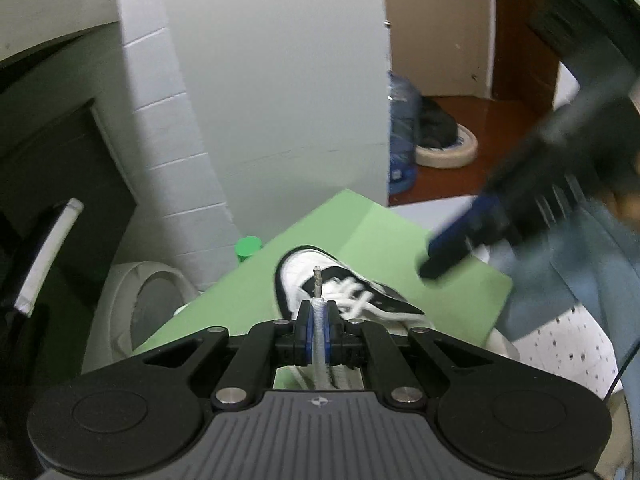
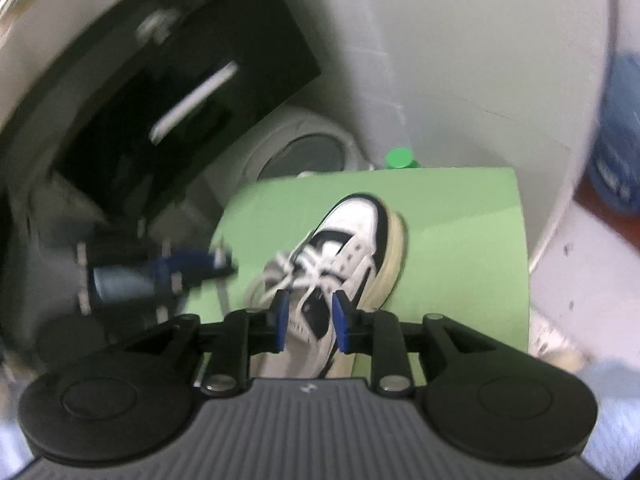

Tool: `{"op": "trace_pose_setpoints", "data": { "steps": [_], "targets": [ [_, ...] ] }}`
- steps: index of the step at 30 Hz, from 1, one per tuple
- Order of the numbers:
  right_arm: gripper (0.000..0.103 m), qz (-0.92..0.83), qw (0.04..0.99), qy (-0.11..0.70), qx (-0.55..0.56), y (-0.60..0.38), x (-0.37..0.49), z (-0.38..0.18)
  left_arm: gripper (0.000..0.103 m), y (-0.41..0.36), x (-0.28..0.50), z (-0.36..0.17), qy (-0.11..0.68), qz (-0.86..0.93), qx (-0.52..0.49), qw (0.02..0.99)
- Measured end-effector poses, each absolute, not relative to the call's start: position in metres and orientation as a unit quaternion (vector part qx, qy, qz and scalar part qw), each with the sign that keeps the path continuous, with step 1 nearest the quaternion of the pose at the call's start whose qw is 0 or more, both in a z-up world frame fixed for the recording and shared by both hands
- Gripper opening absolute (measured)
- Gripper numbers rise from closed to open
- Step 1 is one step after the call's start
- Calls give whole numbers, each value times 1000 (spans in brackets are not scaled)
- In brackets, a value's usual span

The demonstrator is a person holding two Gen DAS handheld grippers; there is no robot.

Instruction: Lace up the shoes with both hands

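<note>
- White lace (image 1: 319, 320) is the thing I'm working: I have it pinched between the blue pads of my left tongs (image 1: 319, 322), with its stiff tip (image 1: 317, 280) poking up past them at the lower middle of the left view, so the end is free to aim at an eyelet.
- It runs from the white-and-black shoe (image 2: 352, 248), which lies on its sole near the middle of the green mat (image 2: 460, 240), toe toward the far edge, so the eyelets face up to me.
- My right tongs (image 2: 308, 320) stand parted with nothing between the pads; the shoe's side shows through the gap. I judge they have let go so the left can carry the lace alone.
- From the left view the right tongs appear blurred at the right edge, apart from the shoe.
- Beyond the mat's far edge stand a green cap (image 2: 399, 158) and a pale round bin (image 2: 304, 152).
</note>
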State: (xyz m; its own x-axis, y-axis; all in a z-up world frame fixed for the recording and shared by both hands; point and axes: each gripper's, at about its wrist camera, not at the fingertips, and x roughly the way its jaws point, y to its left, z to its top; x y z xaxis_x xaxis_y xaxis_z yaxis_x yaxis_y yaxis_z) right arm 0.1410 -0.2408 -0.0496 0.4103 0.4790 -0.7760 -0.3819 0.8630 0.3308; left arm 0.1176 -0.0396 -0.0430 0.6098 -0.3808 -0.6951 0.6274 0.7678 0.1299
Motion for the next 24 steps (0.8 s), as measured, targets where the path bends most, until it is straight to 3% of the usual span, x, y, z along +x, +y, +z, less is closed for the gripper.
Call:
{"op": "trace_pose_setpoints", "data": {
  "steps": [8,16,20,24],
  "targets": [
    [21,282,845,414,-187,-176,107,-66,5,-34,125,-45,336,-277,158,886],
    [18,246,834,406,-281,-158,112,-94,5,-43,121,-52,341,-310,177,869],
    [15,237,845,412,-243,-166,117,-91,5,-56,114,-57,339,-334,205,855],
    [13,221,853,471,-52,-206,144,-84,5,-71,104,-65,337,-354,243,838]
  ]
}}
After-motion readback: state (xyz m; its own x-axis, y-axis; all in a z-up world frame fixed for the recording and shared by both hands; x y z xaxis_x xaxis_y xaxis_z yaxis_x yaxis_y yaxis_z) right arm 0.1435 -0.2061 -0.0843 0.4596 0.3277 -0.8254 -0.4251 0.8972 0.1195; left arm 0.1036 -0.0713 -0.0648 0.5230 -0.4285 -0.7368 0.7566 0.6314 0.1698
